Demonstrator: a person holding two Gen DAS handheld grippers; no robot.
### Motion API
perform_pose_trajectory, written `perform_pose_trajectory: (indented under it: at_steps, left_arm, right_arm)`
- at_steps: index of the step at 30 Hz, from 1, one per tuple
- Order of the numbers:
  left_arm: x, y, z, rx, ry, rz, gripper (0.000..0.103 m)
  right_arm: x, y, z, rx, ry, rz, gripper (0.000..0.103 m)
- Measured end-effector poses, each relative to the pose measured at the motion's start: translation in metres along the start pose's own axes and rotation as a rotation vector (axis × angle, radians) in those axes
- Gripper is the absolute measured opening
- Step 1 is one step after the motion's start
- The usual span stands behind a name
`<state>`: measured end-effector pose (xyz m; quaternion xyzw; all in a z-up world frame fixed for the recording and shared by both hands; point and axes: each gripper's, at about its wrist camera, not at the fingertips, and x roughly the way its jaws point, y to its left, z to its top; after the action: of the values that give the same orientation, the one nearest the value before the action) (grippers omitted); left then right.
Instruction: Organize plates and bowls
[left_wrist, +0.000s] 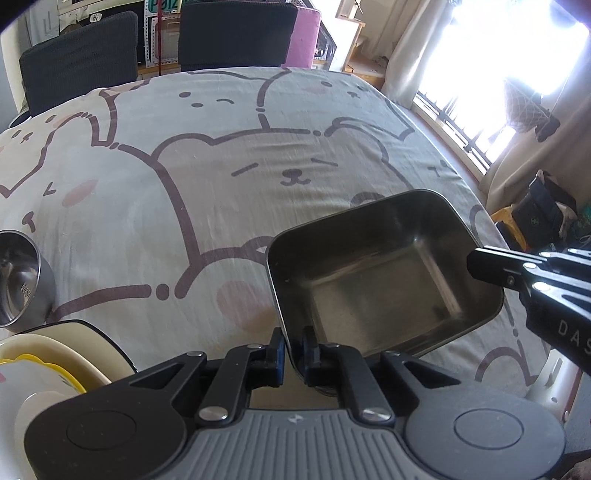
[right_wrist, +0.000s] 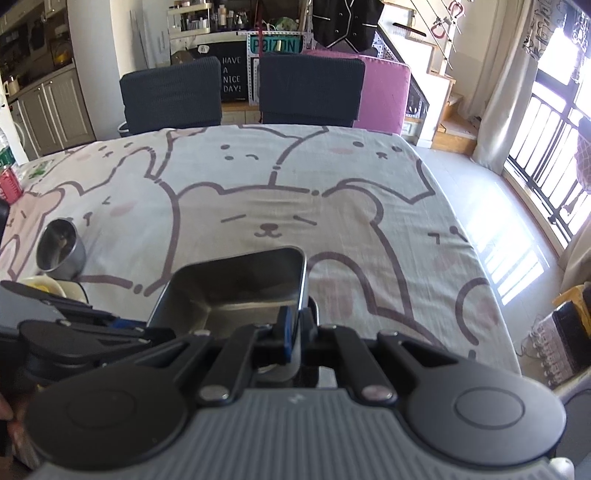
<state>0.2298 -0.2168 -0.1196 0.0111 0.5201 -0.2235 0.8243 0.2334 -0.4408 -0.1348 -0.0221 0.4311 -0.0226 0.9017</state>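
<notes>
A square steel tray (left_wrist: 384, 273) is held above the table between both grippers. My left gripper (left_wrist: 293, 350) is shut on its near-left rim. My right gripper (right_wrist: 294, 332) is shut on the tray's right rim (right_wrist: 301, 280); its fingers (left_wrist: 495, 269) show at the tray's right edge in the left wrist view. A stack of cream and yellow plates and bowls (left_wrist: 48, 362) sits at the table's near left, also visible in the right wrist view (right_wrist: 44, 286). A steel cup (left_wrist: 20, 277) stands behind the stack; it shows in the right wrist view (right_wrist: 61, 249).
The table carries a bear-print cloth (left_wrist: 229, 177). Two dark chairs (right_wrist: 173, 96) and a pink one (right_wrist: 384, 92) stand at the far side. A red can (right_wrist: 10, 184) is at the far left edge. A window with railings (right_wrist: 546, 155) is to the right.
</notes>
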Motion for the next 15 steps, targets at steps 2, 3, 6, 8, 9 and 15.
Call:
perform_pose_trajectory:
  at_steps: [2, 3, 6, 8, 9, 15]
  left_arm:
    - [0.002, 0.000, -0.001, 0.003, 0.006, 0.002, 0.010]
    - [0.003, -0.001, -0.001, 0.006, 0.009, 0.004, 0.010]
    - [0.006, -0.003, -0.002, 0.021, 0.016, 0.011, 0.010]
    - [0.007, -0.004, -0.002, 0.029, 0.019, 0.014, 0.010]
    - [0.008, -0.004, -0.002, 0.031, 0.021, 0.014, 0.010]
    - [0.009, -0.004, -0.001, 0.038, 0.024, 0.016, 0.010]
  right_arm:
    - [0.004, 0.000, 0.000, -0.003, 0.010, -0.003, 0.005]
    - [0.005, 0.000, 0.000, -0.007, 0.016, -0.005, 0.005]
    - [0.012, 0.001, -0.002, -0.020, 0.036, -0.019, 0.005]
    - [0.016, 0.000, -0.003, -0.017, 0.049, -0.022, 0.005]
    - [0.018, 0.000, -0.003, -0.018, 0.055, -0.024, 0.005]
    - [0.026, 0.000, -0.005, -0.027, 0.086, -0.029, 0.005]
